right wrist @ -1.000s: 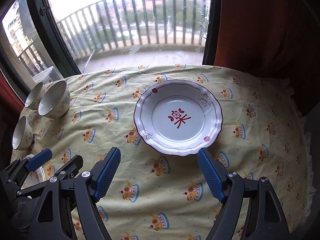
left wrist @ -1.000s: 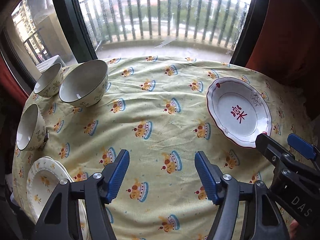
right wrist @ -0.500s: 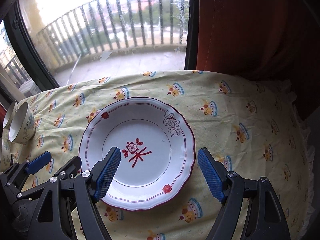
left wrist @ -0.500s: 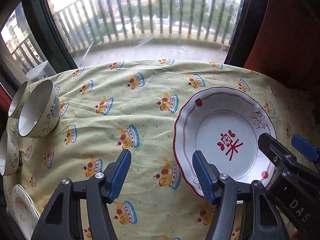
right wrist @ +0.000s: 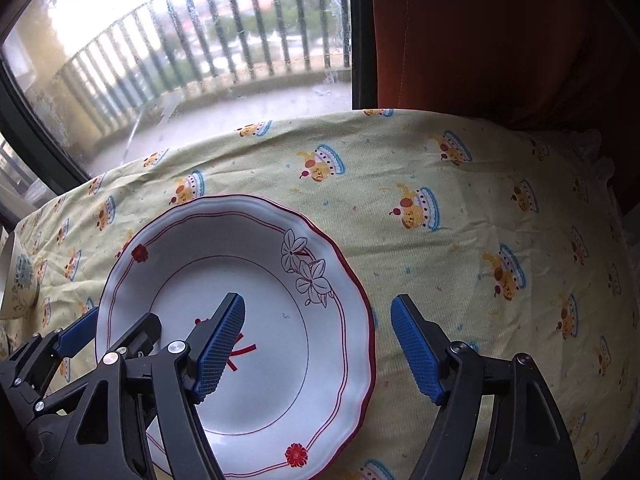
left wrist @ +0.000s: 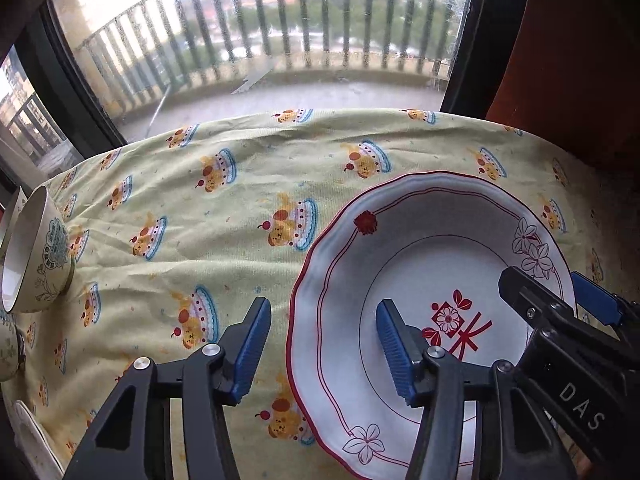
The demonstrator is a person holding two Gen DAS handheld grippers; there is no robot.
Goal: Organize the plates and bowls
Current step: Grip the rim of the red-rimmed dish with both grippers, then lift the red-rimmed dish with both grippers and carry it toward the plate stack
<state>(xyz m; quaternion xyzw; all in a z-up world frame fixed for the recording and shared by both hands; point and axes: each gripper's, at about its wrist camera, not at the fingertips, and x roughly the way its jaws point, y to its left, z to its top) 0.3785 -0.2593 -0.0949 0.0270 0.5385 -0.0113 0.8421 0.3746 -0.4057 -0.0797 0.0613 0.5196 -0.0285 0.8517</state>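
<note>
A white plate (left wrist: 420,248) with a red scalloped rim, flower prints and a red centre mark lies flat on the yellow tablecloth. My left gripper (left wrist: 322,350) straddles its left rim, one blue pad over the cloth, the other over the plate's well. Its jaws are closing and neither pad touches the plate. My right gripper (right wrist: 320,350) straddles the right rim of the plate (right wrist: 224,256) the same way, jaws closing, pads clear of it. Each gripper shows in the other's view: right gripper (left wrist: 556,292), left gripper (right wrist: 110,328).
A floral bowl (left wrist: 36,256) stands at the cloth's left edge with a second bowl (left wrist: 8,348) below it and a pale plate's edge (left wrist: 28,440) at the lower left. A window with balcony railing lies behind the table, and an orange curtain (right wrist: 500,40) at right.
Both grippers have come down and moved over the red-rimmed plate, which now fills the lower part of each view. Both pairs of jaws are narrower, and the bowls have slid to the left edge.
</note>
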